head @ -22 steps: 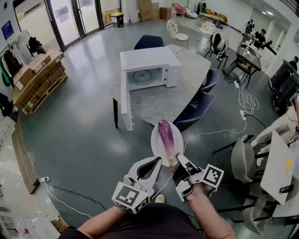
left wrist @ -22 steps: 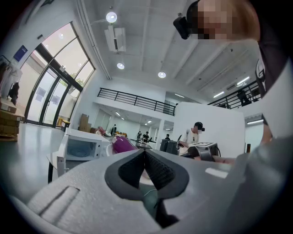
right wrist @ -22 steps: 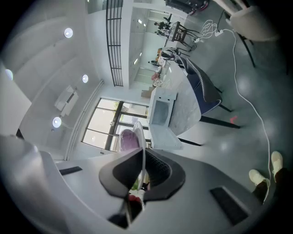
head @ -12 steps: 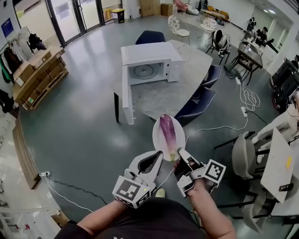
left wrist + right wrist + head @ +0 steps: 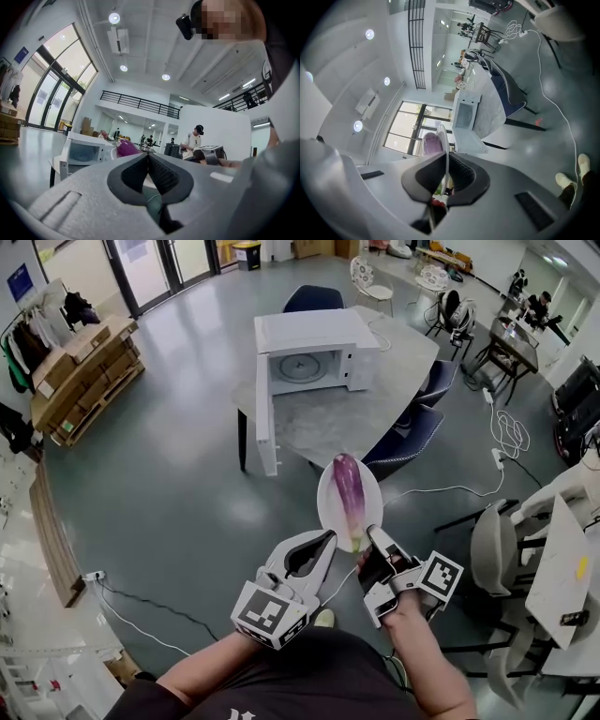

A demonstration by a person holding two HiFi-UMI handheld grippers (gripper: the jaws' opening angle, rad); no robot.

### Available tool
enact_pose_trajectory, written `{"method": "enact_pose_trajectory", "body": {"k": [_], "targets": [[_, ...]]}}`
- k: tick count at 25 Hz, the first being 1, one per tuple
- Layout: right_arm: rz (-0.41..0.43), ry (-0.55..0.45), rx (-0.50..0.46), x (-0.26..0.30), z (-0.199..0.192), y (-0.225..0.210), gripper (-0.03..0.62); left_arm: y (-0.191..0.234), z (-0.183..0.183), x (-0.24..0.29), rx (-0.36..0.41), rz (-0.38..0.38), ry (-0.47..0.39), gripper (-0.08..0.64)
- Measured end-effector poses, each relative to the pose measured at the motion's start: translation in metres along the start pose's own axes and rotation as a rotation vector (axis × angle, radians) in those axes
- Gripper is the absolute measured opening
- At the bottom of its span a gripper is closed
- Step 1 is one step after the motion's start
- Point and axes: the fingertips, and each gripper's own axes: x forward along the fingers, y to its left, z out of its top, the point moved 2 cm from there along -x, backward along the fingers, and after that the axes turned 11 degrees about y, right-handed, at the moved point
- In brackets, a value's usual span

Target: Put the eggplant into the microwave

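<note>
A purple eggplant (image 5: 349,495) lies on a white oval plate (image 5: 330,509) held out over the floor. My right gripper (image 5: 369,539) is shut on the plate's near rim; in the right gripper view the plate (image 5: 442,136) runs edge-on between the jaws with the eggplant (image 5: 433,142) beyond. My left gripper (image 5: 325,541) is shut on nothing, just left of the plate; its view shows the eggplant (image 5: 125,148) past the tips. The white microwave (image 5: 314,351) stands on a grey table (image 5: 366,413) ahead, its door (image 5: 266,427) swung wide open.
Dark blue chairs (image 5: 410,430) sit at the table's right and far sides. Stacked cardboard on pallets (image 5: 82,376) lies at far left. A white cable (image 5: 441,491) trails over the floor at right, near white chairs and a table (image 5: 553,554).
I have come a little closer to the table; the microwave looks slightly larger and more to the right. Both grippers and the plate keep the same pose relative to me.
</note>
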Motion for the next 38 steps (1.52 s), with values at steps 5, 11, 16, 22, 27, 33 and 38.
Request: {"method": "enact_pose_trajectory", "body": {"k": [5,11,16,22,27,33,38], "targets": [[-0.011,-0.004,0.022,0.002,0.0,-0.005,0.018,0.004,-0.001,-0.002,-0.005,0.006,-0.002,0.008],[-0.017,-0.014,0.038,0.011,0.0,-0.006,0.018,0.015,0.002,-0.006,-0.001,0.005,-0.01,0.008],[-0.018,-0.016,0.044,0.03,-0.007,-0.002,0.018,0.034,0.004,-0.016,-0.001,0.002,-0.015,0.008],[-0.022,-0.026,0.047,0.056,-0.016,0.002,0.018,0.064,0.004,-0.035,-0.005,0.008,-0.023,0.008],[-0.02,-0.035,0.035,0.081,-0.026,0.007,0.018,0.093,0.003,-0.055,-0.001,0.018,-0.029,0.008],[-0.026,-0.03,0.03,0.101,-0.036,0.01,0.018,0.115,0.005,-0.069,0.0,0.018,-0.036,0.008],[-0.033,-0.036,0.029,0.113,-0.027,0.012,0.018,0.13,0.011,-0.069,0.002,0.017,-0.045,0.008]]}}
